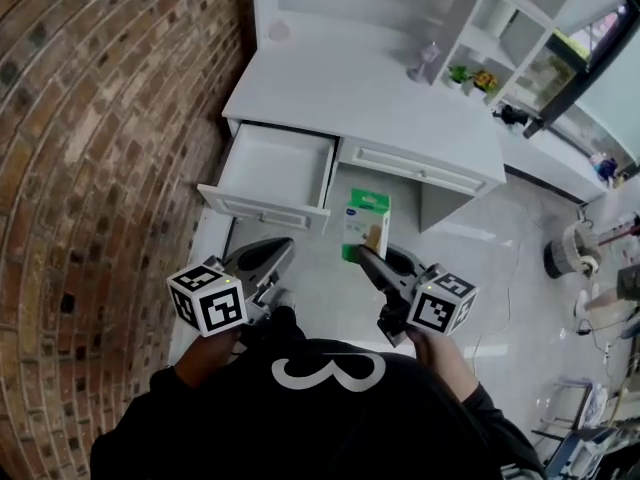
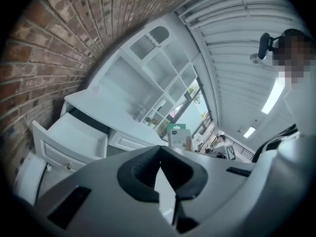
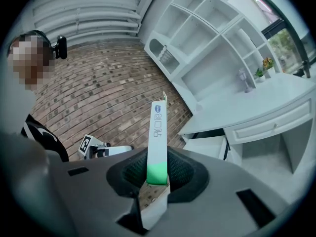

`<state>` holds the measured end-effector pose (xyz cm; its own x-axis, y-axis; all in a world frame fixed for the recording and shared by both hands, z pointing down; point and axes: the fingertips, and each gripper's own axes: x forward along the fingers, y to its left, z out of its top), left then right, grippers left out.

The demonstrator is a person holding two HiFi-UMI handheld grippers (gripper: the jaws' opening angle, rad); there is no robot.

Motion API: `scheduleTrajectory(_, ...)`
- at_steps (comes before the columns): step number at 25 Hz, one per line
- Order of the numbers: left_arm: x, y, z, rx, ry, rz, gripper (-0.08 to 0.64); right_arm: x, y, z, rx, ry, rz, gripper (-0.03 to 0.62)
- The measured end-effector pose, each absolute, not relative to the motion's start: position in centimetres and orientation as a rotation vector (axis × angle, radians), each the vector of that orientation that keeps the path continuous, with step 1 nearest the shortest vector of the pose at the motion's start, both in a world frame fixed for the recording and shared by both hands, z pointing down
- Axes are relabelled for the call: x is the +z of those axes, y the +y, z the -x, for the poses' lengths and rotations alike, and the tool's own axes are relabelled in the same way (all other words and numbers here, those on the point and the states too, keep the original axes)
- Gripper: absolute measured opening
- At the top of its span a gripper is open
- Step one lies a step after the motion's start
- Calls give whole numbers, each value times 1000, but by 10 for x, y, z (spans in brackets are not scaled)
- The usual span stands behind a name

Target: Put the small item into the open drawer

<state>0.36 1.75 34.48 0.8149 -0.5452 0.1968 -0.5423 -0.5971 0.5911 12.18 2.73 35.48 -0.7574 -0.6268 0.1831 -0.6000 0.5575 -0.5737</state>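
Treat the slim green-and-white carton [image 1: 367,224], clamped by its lower end in the right gripper [image 1: 362,255] near and right of the open drawer [image 1: 272,164], as light, stiff yet crushable, best pinched across flat faces, left gripper [image 1: 283,249] closed, empty.

Red-brown brick wall [image 1: 90,168] ran along the left side. White counter [image 1: 380,108] stood against it, with a white open-shelf unit [image 1: 500,18] above. A small potted plant [image 1: 460,73] sat in one cubby. Floor [image 1: 470,258] was pale and glossy. Window [image 1: 590,38] at right let in daylight. Ceiling [image 2: 232,48] was ribbed white panelling with lit strip lights [image 2: 274,95].
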Motion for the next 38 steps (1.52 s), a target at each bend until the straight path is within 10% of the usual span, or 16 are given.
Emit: scheduleTrajectory(38,448,-194,122,183,-868,-2205,2,512,-222,0,-1118,3144,1292,89)
